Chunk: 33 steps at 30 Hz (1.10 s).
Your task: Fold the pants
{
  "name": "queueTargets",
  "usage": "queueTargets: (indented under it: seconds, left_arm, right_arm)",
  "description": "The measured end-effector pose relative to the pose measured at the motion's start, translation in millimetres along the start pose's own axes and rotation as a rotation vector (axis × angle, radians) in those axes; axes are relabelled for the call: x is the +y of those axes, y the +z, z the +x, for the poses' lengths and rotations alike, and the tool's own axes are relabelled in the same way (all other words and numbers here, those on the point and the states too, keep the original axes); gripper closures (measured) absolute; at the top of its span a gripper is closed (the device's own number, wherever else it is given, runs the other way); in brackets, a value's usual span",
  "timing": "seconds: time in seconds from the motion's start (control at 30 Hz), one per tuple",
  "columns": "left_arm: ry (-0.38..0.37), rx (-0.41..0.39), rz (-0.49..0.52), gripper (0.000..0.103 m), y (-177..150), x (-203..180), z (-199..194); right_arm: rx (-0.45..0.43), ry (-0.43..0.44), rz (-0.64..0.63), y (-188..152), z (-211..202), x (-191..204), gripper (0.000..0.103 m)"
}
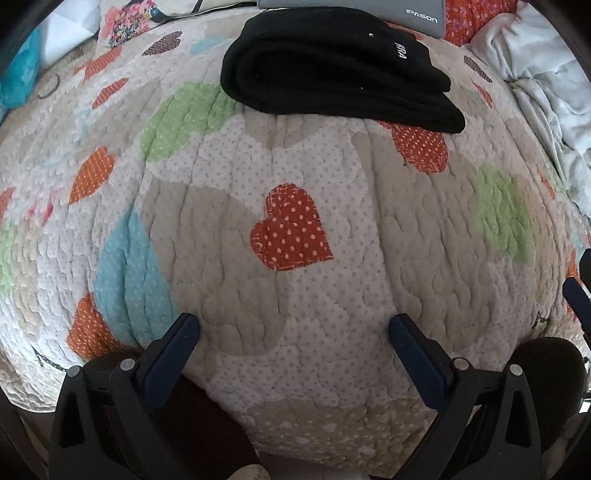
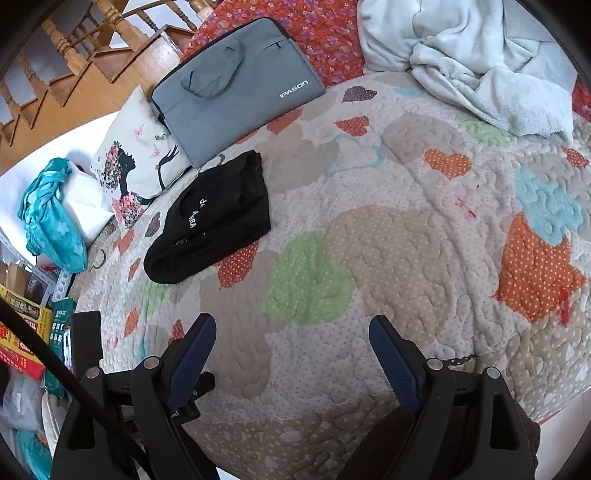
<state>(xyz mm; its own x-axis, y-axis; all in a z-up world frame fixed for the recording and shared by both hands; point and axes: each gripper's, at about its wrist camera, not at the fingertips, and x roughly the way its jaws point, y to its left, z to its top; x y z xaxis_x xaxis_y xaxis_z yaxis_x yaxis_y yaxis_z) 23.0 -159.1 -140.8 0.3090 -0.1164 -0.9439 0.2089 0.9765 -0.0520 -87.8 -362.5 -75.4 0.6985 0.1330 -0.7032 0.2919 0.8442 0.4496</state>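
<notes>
The black pants (image 1: 332, 70) lie folded in a compact stack on the heart-patterned quilt (image 1: 295, 295), white lettering on top. They lie far ahead of my left gripper (image 1: 293, 325), which is open and empty above the quilt near its front edge. In the right wrist view the folded pants (image 2: 214, 221) lie to the upper left of my right gripper (image 2: 291, 328), which is open and empty above the quilt (image 2: 406, 240). Neither gripper touches the pants.
A grey laptop bag (image 2: 236, 88) lies just behind the pants, also seen in the left wrist view (image 1: 354, 9). A printed cushion (image 2: 136, 166) and teal cloth (image 2: 51, 214) sit left. A crumpled white blanket (image 2: 472, 59) lies back right. Boxes and a wooden stair rail (image 2: 74, 55) stand beside the bed.
</notes>
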Motion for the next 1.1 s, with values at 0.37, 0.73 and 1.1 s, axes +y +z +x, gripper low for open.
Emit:
queueTargets:
  seconds: [0.37, 0.73, 1.1]
  left_arm:
    - [-0.042, 0.004, -0.044, 0.0, -5, 7, 5]
    - [-0.071, -0.028, -0.054, 0.012, -10, 16, -9]
    - [-0.146, -0.249, -0.18, 0.017, -12, 51, -77]
  right_arm:
    - [0.02, 0.004, 0.02, -1, 5, -4, 0.014]
    - [0.055, 0.026, 0.012, -4, 10, -2, 0.013]
    - [0.075, -0.004, 0.039, -6, 9, -4, 0.013]
